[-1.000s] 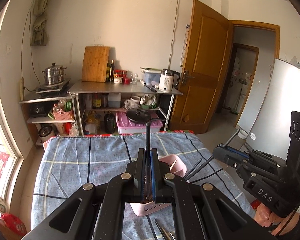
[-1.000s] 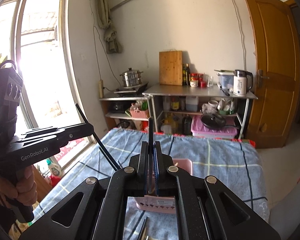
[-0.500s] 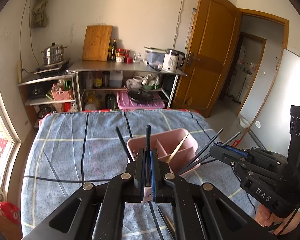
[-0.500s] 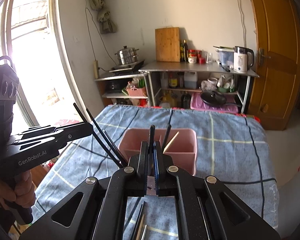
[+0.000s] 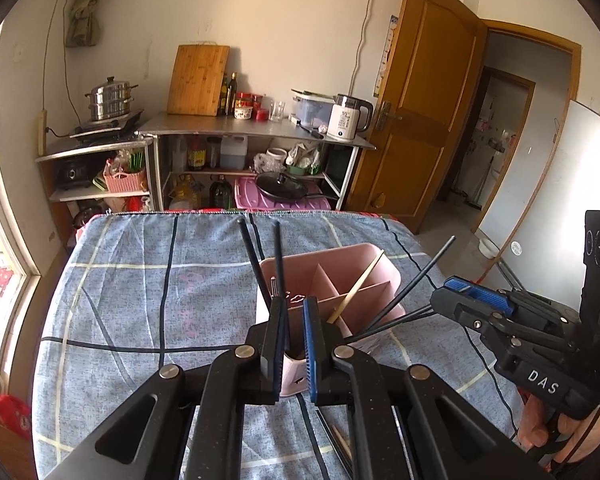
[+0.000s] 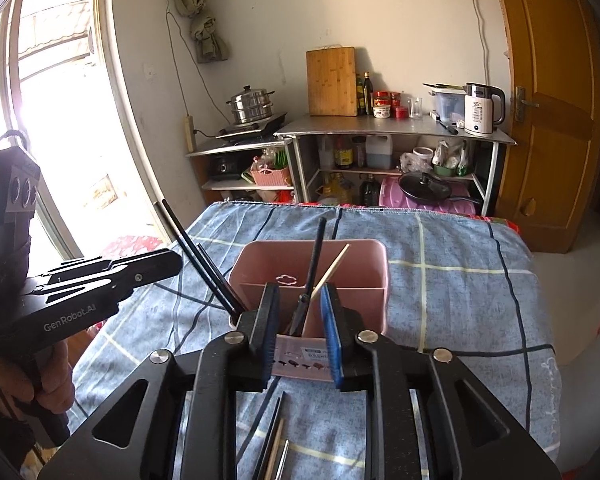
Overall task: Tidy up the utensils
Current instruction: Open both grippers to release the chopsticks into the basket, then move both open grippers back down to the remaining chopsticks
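Note:
A pink divided utensil holder (image 5: 364, 264) (image 6: 356, 258) stands on the blue checked cloth. Black chopsticks (image 5: 256, 260) (image 6: 204, 256) stand in its left compartment. Another black chopstick (image 6: 315, 256) and a light wooden chopstick (image 5: 360, 284) (image 6: 332, 266) lean in a compartment further right. My left gripper (image 5: 294, 308) is open just above the holder's near left corner, nothing between its pads. My right gripper (image 6: 300, 298) is open over the holder's near wall, the black chopstick standing loose between its pads. The right gripper also shows at the right of the left wrist view (image 5: 456, 300).
Loose chopsticks (image 6: 272, 440) (image 5: 336, 436) lie on the cloth (image 5: 140, 280) near me. Behind the table stand metal shelves (image 5: 260, 132) with a kettle (image 5: 346, 116), cutting board and steamer pot. A wooden door (image 5: 428, 100) is at the right, a window (image 6: 52, 120) at the left.
Both grippers have tilted down over the holder and opened. The black chopsticks they gripped now stand in the holder's compartments.

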